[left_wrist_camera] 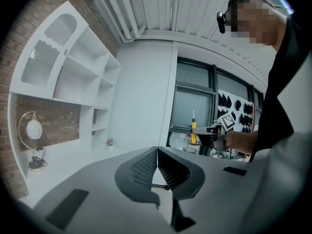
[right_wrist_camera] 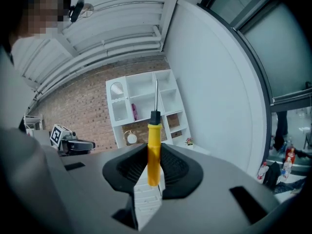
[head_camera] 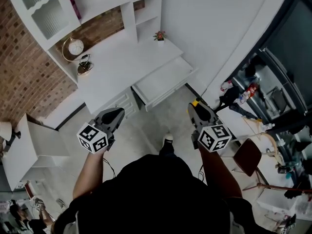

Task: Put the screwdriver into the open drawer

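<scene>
Between the pads of our right tool (right_wrist_camera: 154, 155), the screwdriver (right_wrist_camera: 153, 133) sits pinched by the lower part of its yellow handle. Its black collar and thin steel shaft stand out past the tips. Our left tool (left_wrist_camera: 157, 152) is pressed together with nothing in it and hangs off to the side. The open drawer (head_camera: 163, 79) juts from under the white worktop (head_camera: 124, 62), ahead of us and well apart from both tools.

We judge the screwdriver to be light and stiff. It will not bend or crush, so a firm pinch does it no harm. The handle looks like smooth, rounded plastic, so it may twist or slide between the ribbed pads if we swing it fast. The shaft adds some weight forward of the grip, which could tip it. The handle is the right place to hold, since the shaft is too thin for the pads. A grip nearer the collar would balance better, but we think the present one will serve. The screwdriver should be set down low in the drawer, or it may roll and clatter.
</scene>
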